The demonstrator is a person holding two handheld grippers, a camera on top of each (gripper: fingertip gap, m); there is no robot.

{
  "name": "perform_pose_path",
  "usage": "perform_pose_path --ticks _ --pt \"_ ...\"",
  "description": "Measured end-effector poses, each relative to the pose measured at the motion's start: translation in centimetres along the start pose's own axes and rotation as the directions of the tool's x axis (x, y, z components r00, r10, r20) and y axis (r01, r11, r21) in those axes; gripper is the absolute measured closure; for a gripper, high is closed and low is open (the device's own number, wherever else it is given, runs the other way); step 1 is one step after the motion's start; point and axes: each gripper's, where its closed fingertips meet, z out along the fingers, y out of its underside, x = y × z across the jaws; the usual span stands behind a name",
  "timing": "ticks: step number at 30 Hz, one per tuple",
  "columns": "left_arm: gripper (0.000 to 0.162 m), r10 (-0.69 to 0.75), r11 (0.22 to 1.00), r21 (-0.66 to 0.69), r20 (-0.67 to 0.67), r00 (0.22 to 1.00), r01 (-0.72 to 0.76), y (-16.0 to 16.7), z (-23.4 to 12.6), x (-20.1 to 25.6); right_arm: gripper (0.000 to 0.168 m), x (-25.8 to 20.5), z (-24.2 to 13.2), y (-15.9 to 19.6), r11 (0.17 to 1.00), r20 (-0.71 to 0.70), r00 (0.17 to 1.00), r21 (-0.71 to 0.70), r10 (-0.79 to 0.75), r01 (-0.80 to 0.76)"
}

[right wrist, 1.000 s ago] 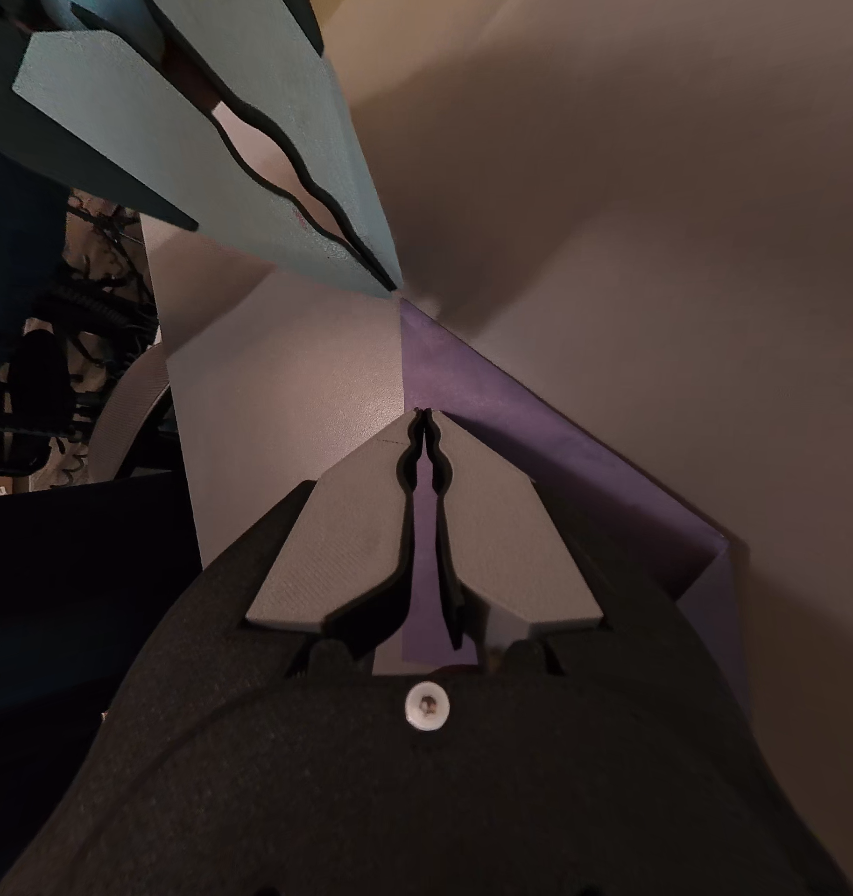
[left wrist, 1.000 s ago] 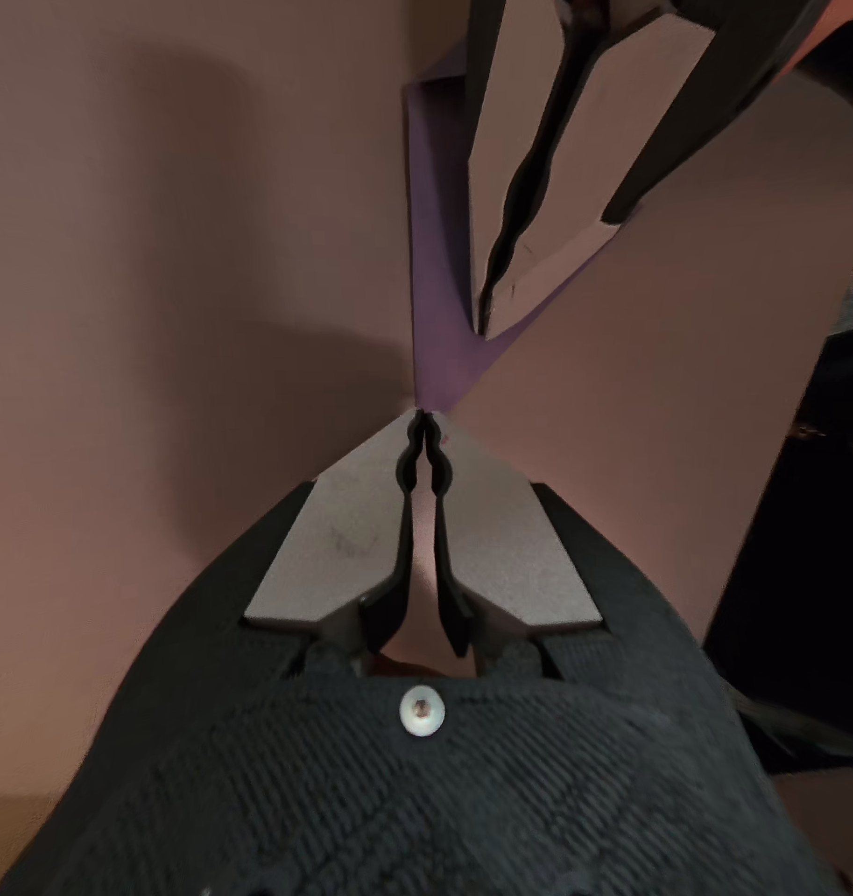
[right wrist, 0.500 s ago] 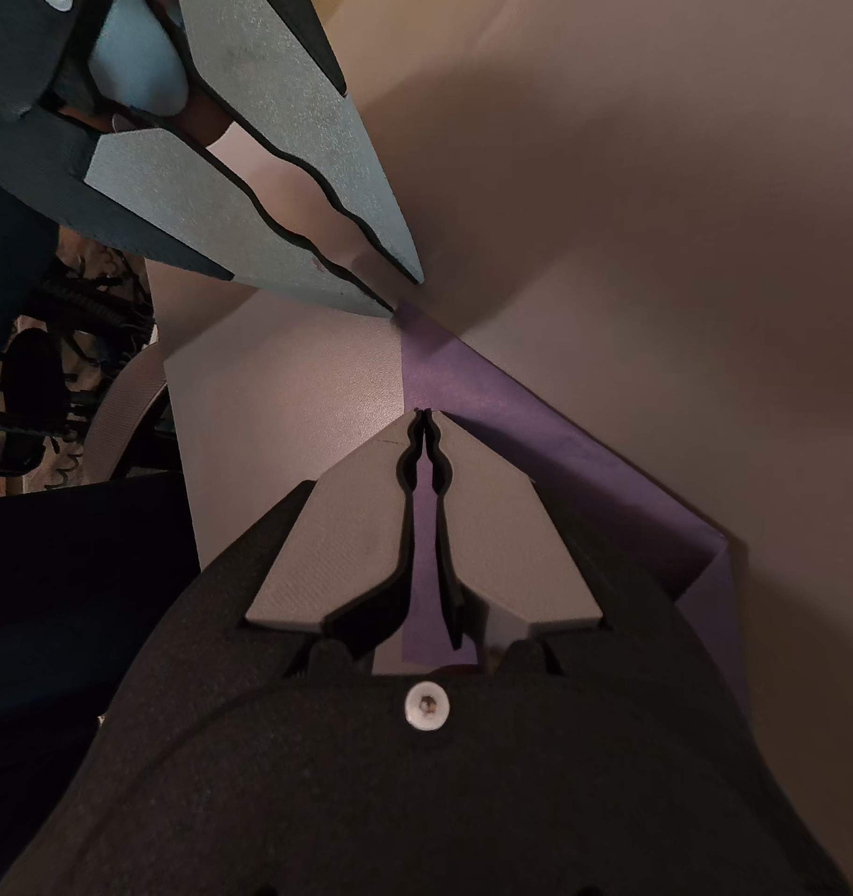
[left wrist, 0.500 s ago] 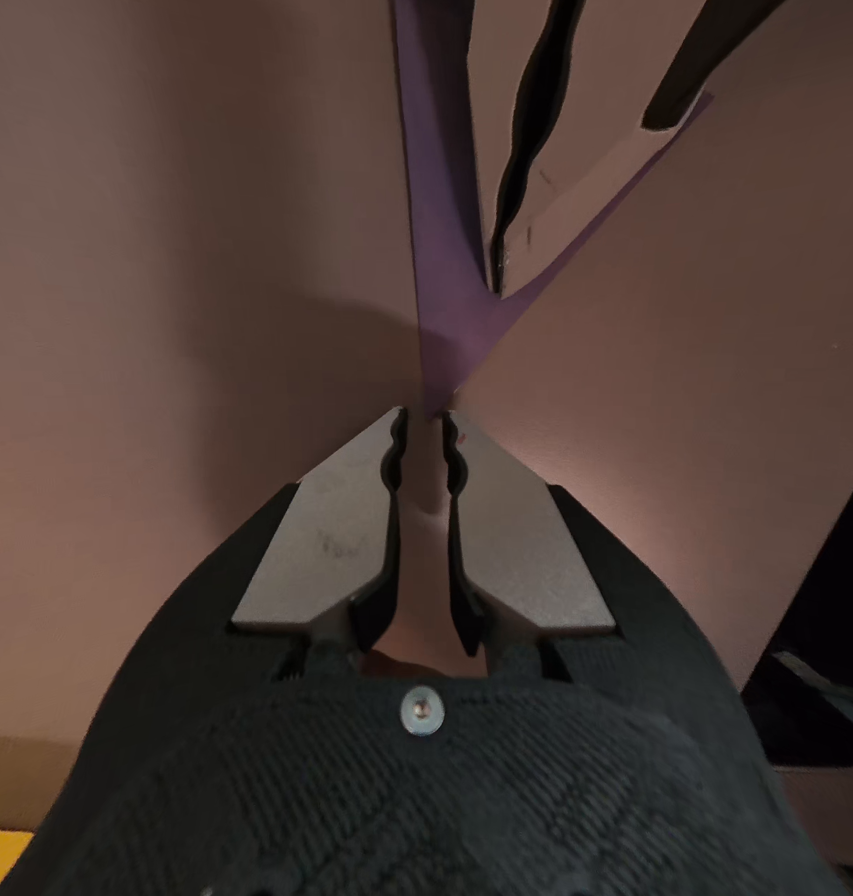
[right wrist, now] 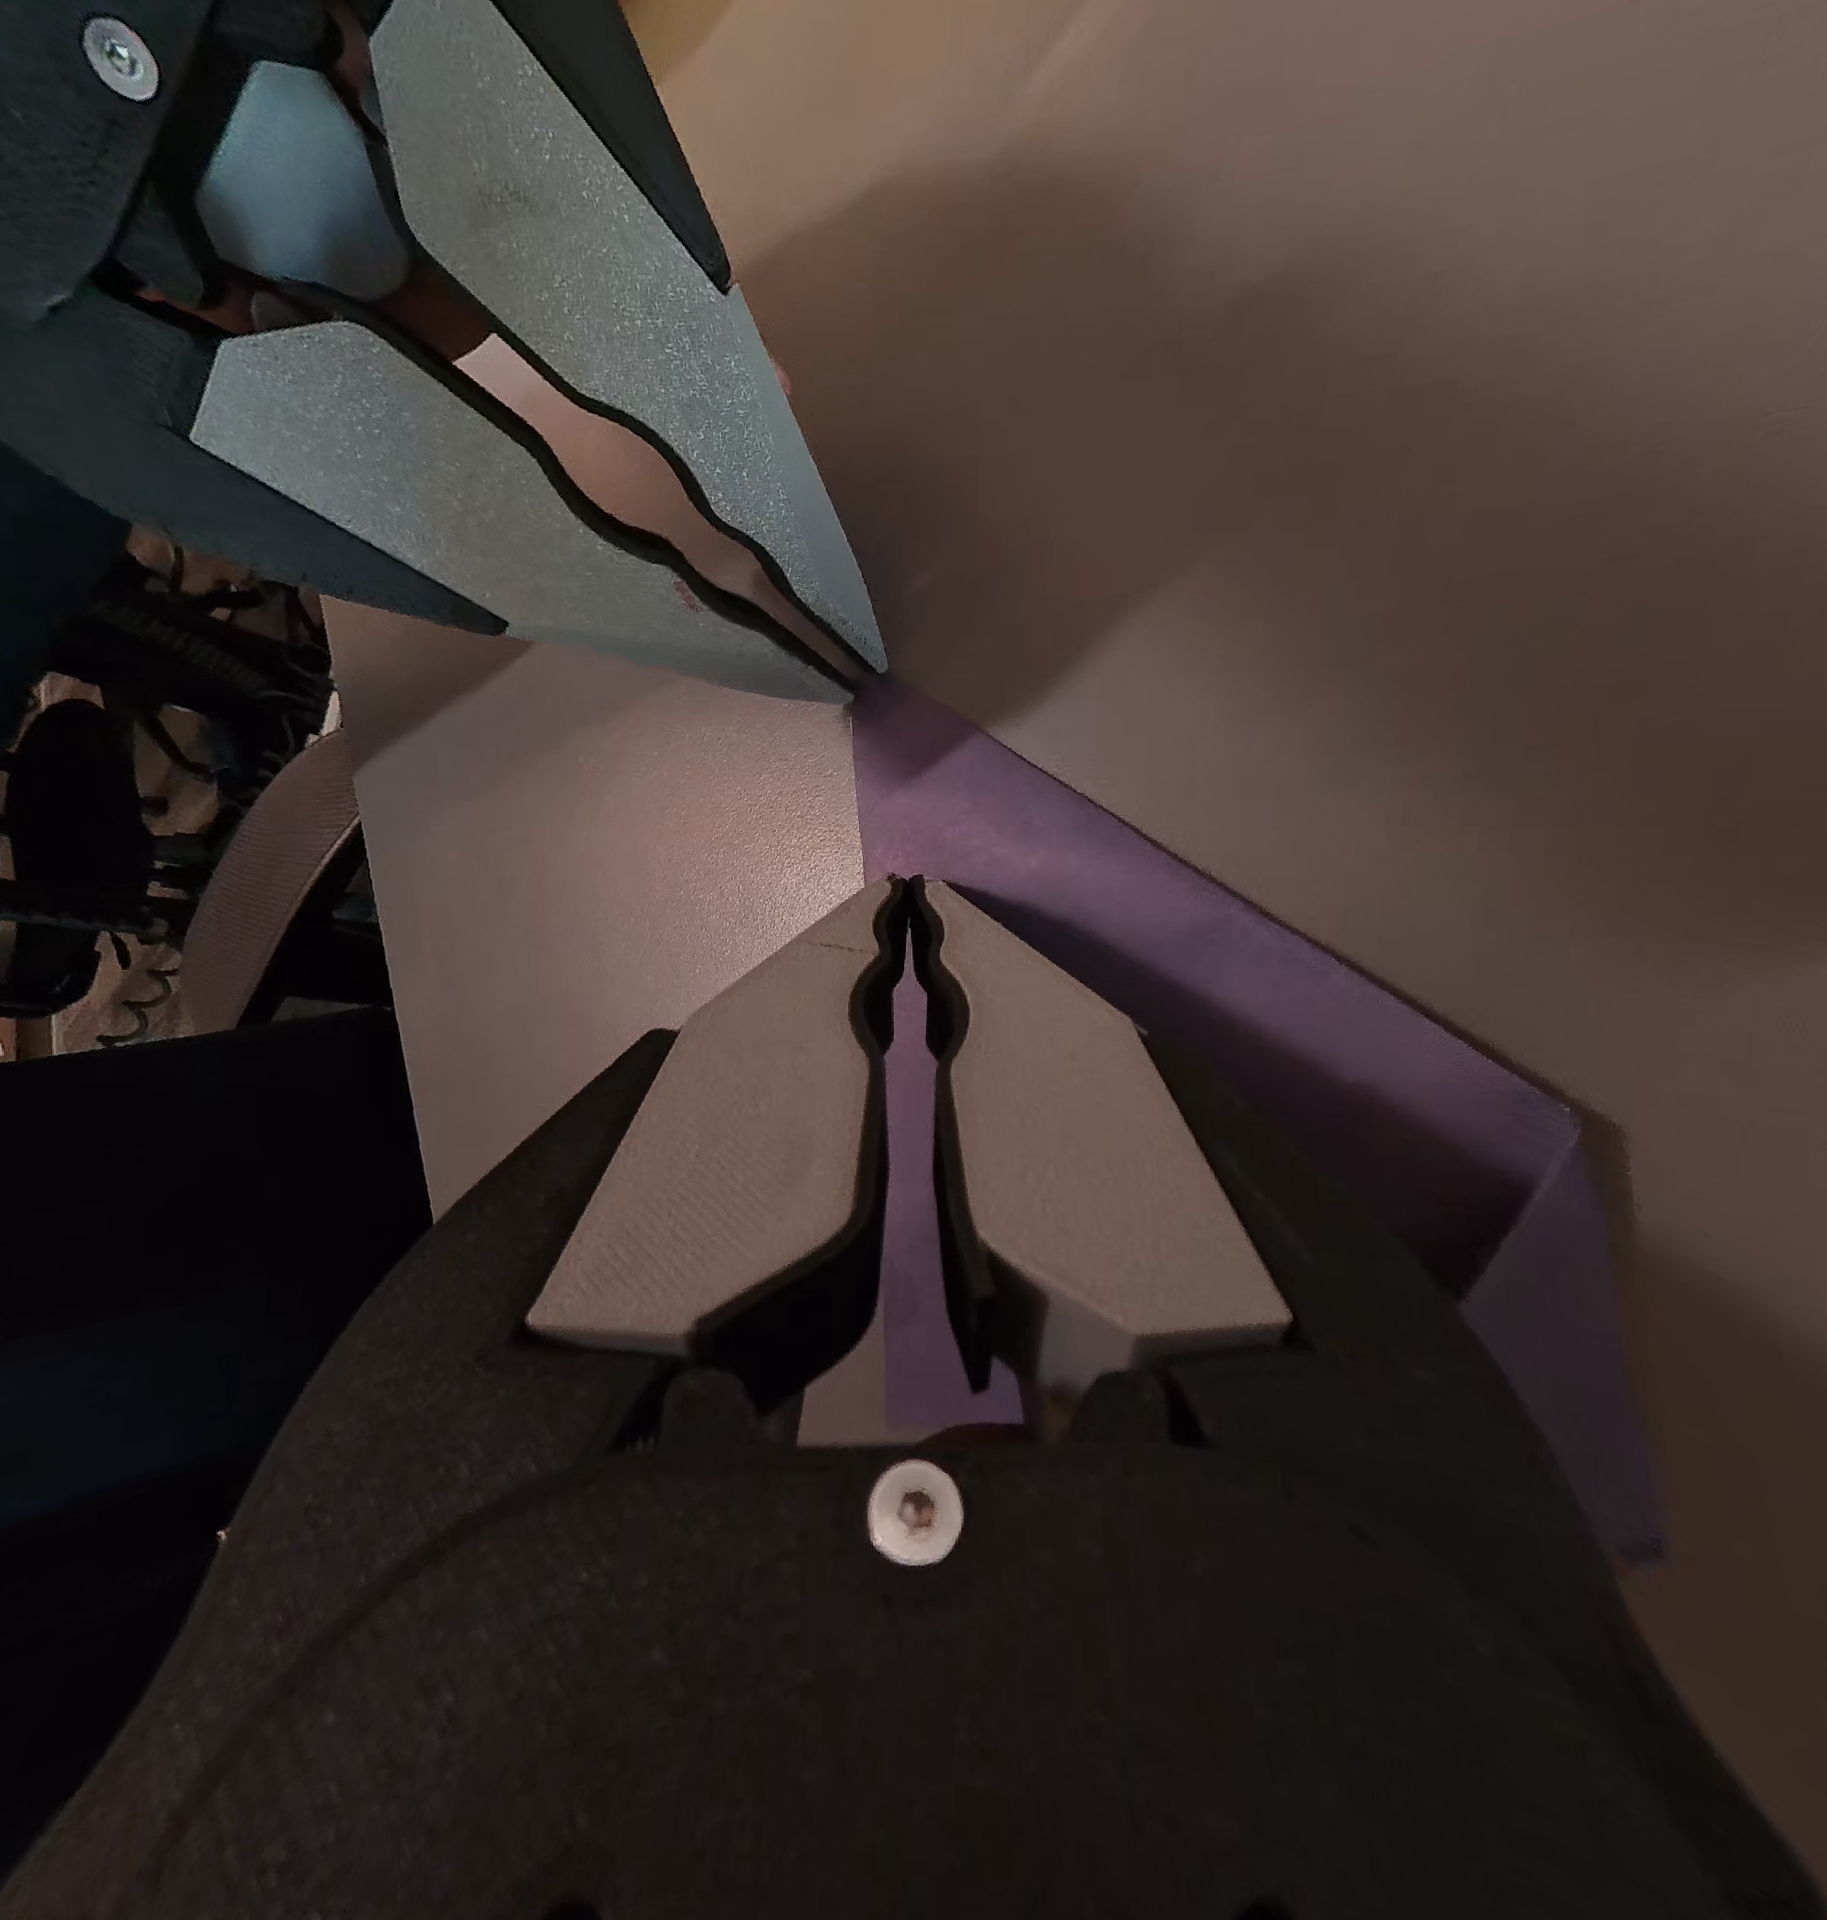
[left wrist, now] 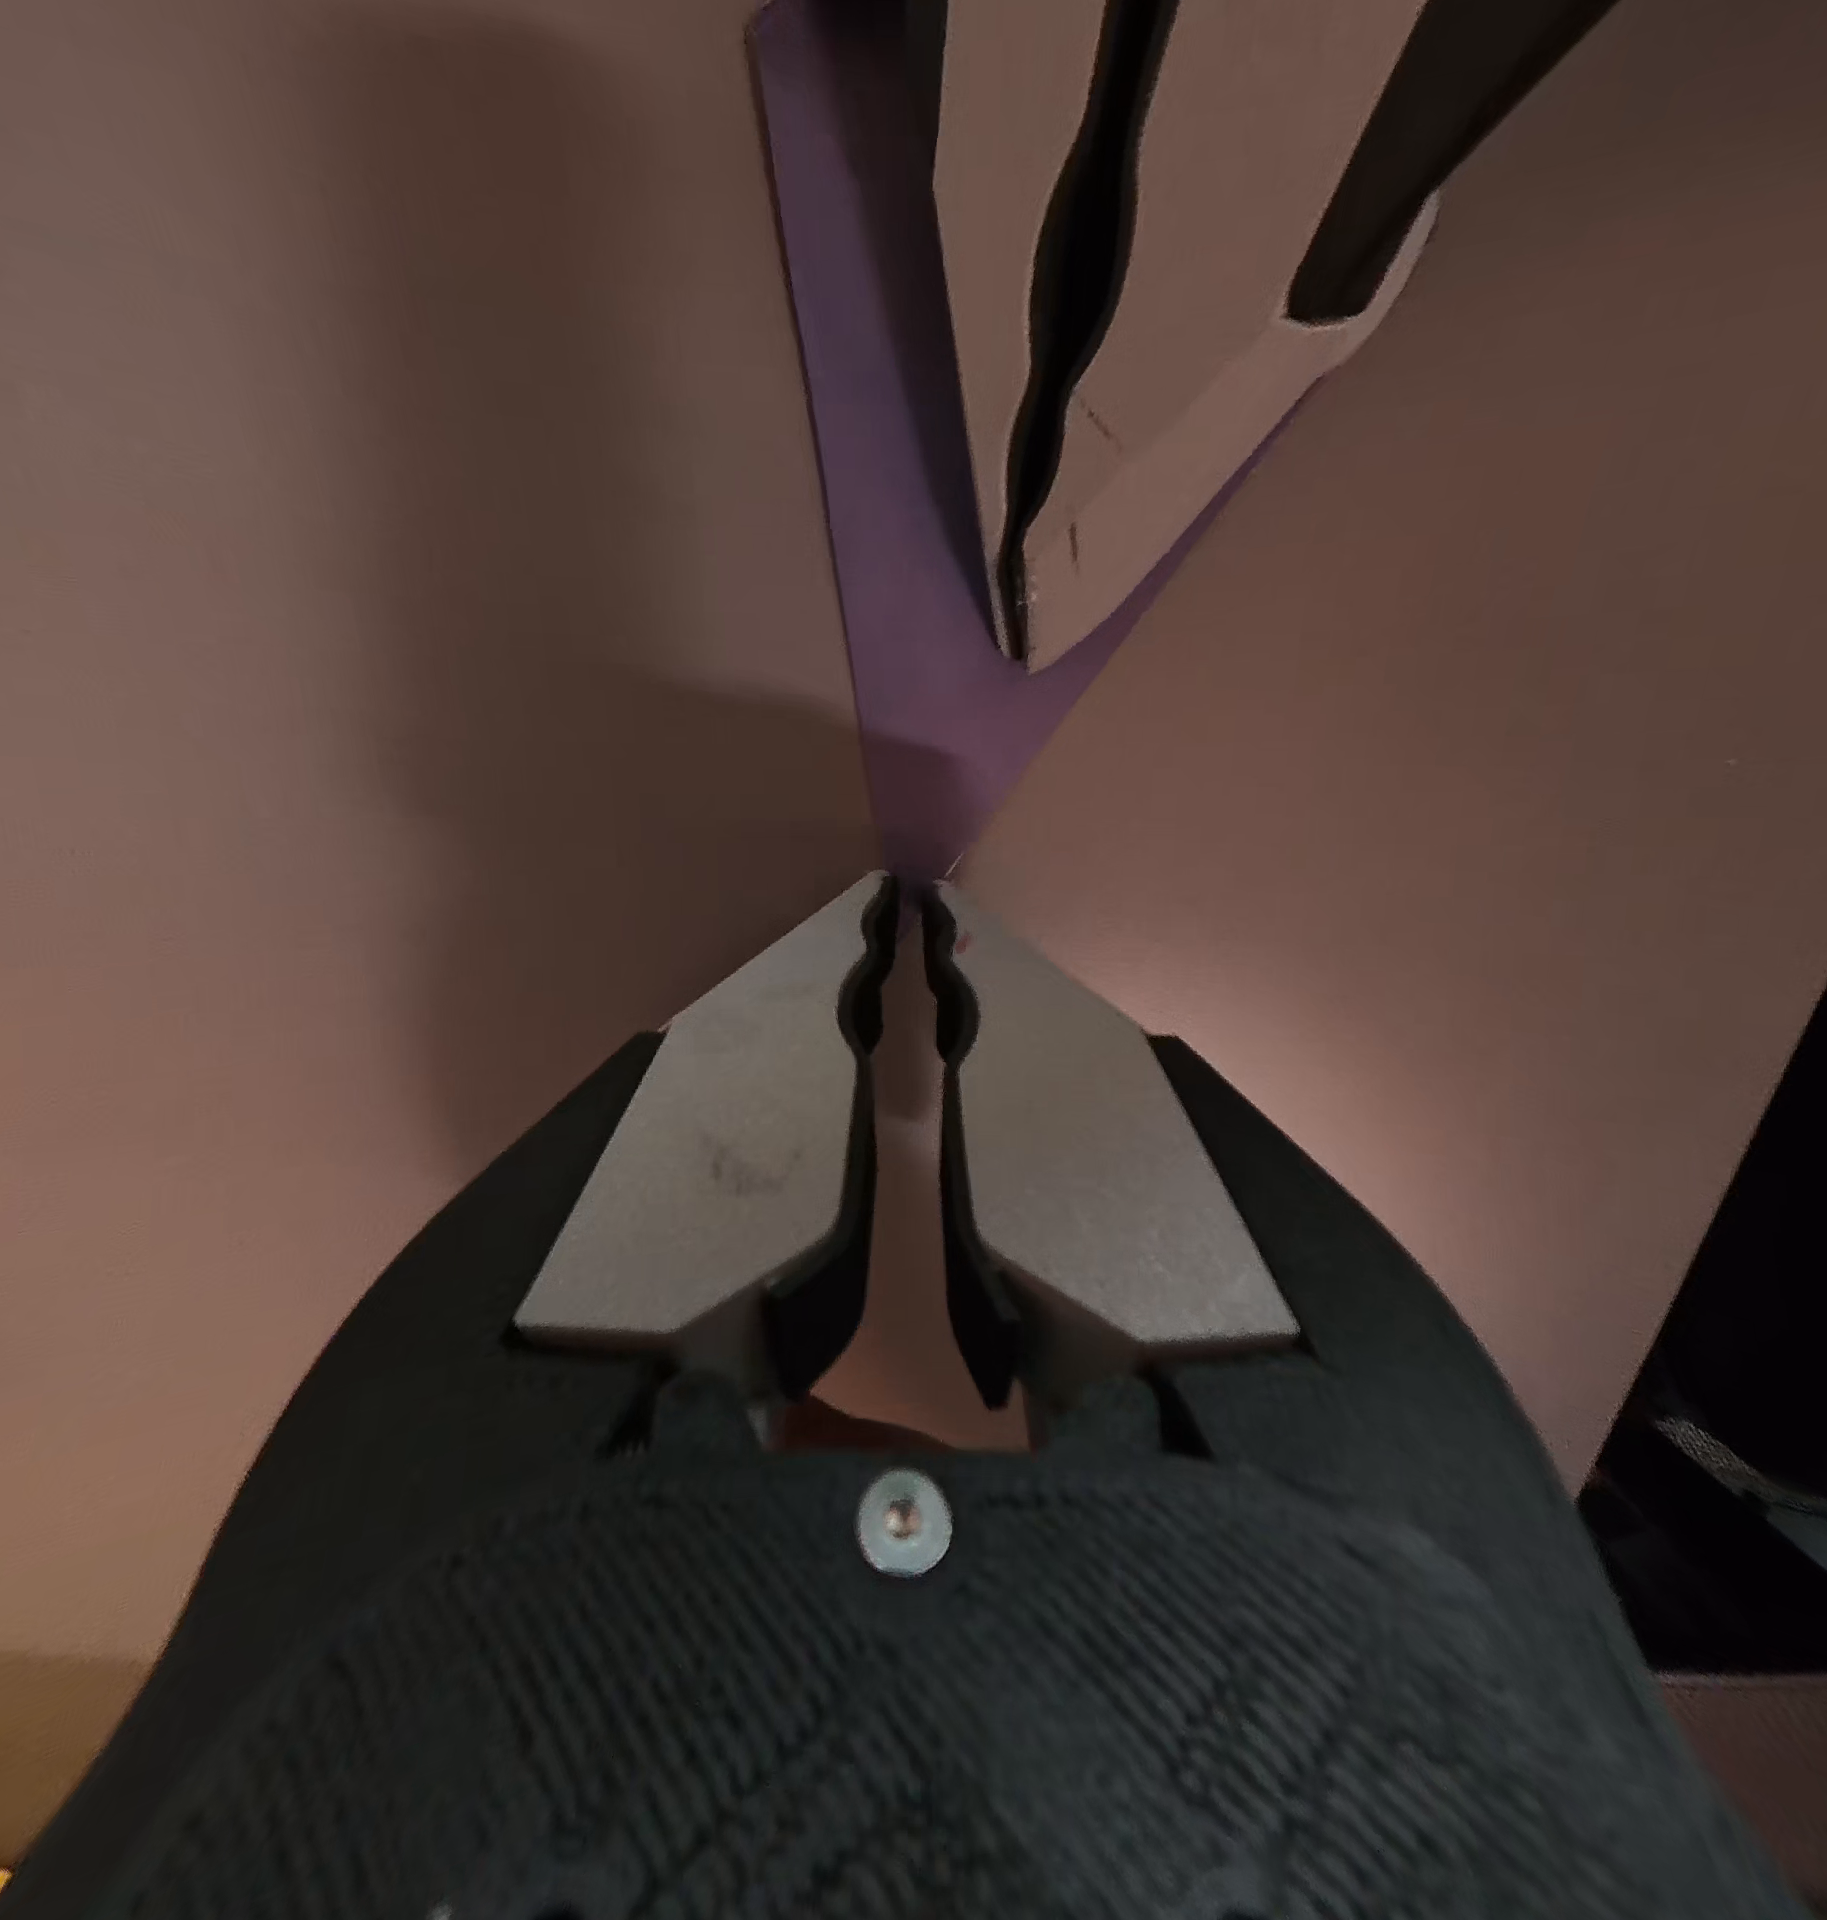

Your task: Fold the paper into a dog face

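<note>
Purple paper (right wrist: 1148,935), folded to a long flat band, lies on the pale smooth tabletop (right wrist: 597,935). In the right wrist view its long axis runs from a sharp corner at far left down to near right, where a short flap is turned over at the end. Left gripper (left wrist: 911,885) sits straight in front of that sharp corner. The paper widens directly away from its fingertips, on the gripper's own line. Its jaws stand narrow, a slim gap showing between the tips, and the corner comes right up to that gap. Whether the point is already between the tips, cannot tell. Right gripper (right wrist: 907,883) comes in from the opposite side, jaws drawn together tip to tip and set on the paper a little way in from the corner, close to the band's left edge. Purple shows under the slot between its fingers. Cannot tell if it nips a layer or only presses on the sheet; pressing reads as likelier, as an anchor. The two sets of tips face each other near together, the corner between them. The left gripper is the nearer one to the free corner. Judgement: the next fold turns on that corner being taken along the band's axis, towards the right gripper.
</note>
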Motion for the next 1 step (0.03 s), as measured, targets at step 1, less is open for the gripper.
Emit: perform_pose_path --ticks 1 --pt "0.158 0.001 1.0 0.001 -0.001 1.0 -0.001 0.02 -0.02 0.06 0.168 0.0 0.0 0.0 1.0 0.001 1.0 0.0 0.001 -0.001"
